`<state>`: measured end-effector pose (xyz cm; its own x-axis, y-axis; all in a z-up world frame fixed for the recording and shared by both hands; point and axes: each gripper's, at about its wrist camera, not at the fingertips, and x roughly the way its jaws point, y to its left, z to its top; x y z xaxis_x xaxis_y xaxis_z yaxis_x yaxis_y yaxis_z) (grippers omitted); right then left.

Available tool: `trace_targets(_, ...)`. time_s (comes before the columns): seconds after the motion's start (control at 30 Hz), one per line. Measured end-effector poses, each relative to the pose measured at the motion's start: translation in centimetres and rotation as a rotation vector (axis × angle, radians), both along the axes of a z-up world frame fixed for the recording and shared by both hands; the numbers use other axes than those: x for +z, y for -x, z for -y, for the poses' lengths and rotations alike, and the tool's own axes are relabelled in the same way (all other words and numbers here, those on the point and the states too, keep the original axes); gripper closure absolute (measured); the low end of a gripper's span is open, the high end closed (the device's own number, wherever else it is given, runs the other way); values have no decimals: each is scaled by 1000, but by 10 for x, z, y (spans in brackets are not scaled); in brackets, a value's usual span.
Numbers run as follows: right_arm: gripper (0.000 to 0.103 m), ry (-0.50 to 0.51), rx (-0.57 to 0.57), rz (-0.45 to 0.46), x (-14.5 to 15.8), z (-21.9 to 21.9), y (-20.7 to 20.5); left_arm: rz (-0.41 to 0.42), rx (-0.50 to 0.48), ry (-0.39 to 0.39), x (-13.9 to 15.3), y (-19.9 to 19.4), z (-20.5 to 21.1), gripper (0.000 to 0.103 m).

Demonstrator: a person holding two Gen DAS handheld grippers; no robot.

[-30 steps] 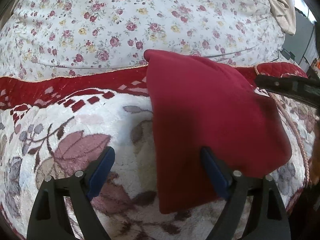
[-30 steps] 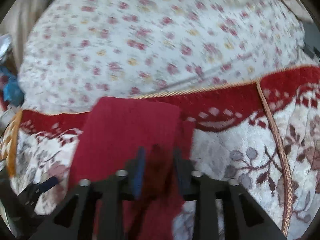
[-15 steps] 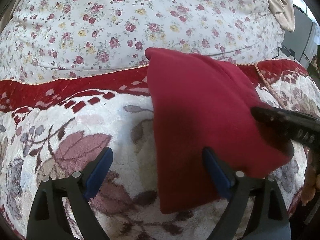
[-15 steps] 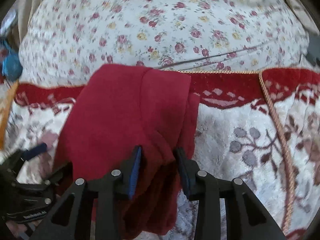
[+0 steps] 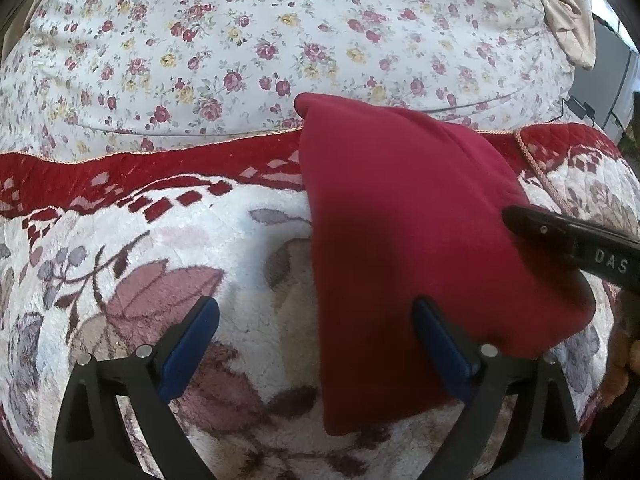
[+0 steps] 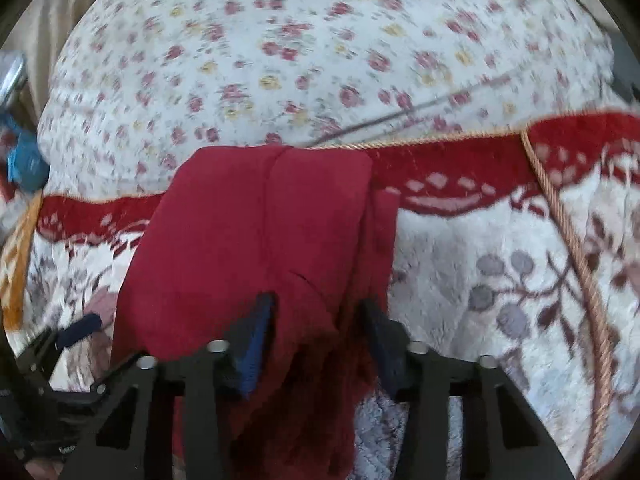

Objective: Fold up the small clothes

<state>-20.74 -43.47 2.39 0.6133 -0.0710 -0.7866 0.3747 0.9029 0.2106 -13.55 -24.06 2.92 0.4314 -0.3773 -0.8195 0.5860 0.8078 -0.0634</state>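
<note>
A dark red folded garment lies on the plush floral blanket; it also shows in the right wrist view. My left gripper is open, its right finger over the garment's near left edge, its left finger over the blanket. My right gripper has its jaws partly parted with a bunched fold of the garment's right side between the pads; it looks loose rather than clamped. The right gripper's black finger reaches in over the garment from the right in the left wrist view. The left gripper shows at lower left.
A white quilt with small roses covers the bed behind the blanket's red border. A gold cord trim runs down the blanket on the right. A beige cloth lies at the far right. Blue items sit at the left edge.
The right gripper came down over the garment's right side and its jaws have spread wider around the fold. The left gripper has stayed open and nearly still.
</note>
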Motion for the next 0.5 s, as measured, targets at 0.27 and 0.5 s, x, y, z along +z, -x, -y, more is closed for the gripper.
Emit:
trace_targets(0.27,71,-39,14,-10,3,2,6,-7,2,5,0,0,-1,6)
trace_targets(0.5,35,-244,-68,104,3,30,18,-15,8,19,0,-1,-1,5)
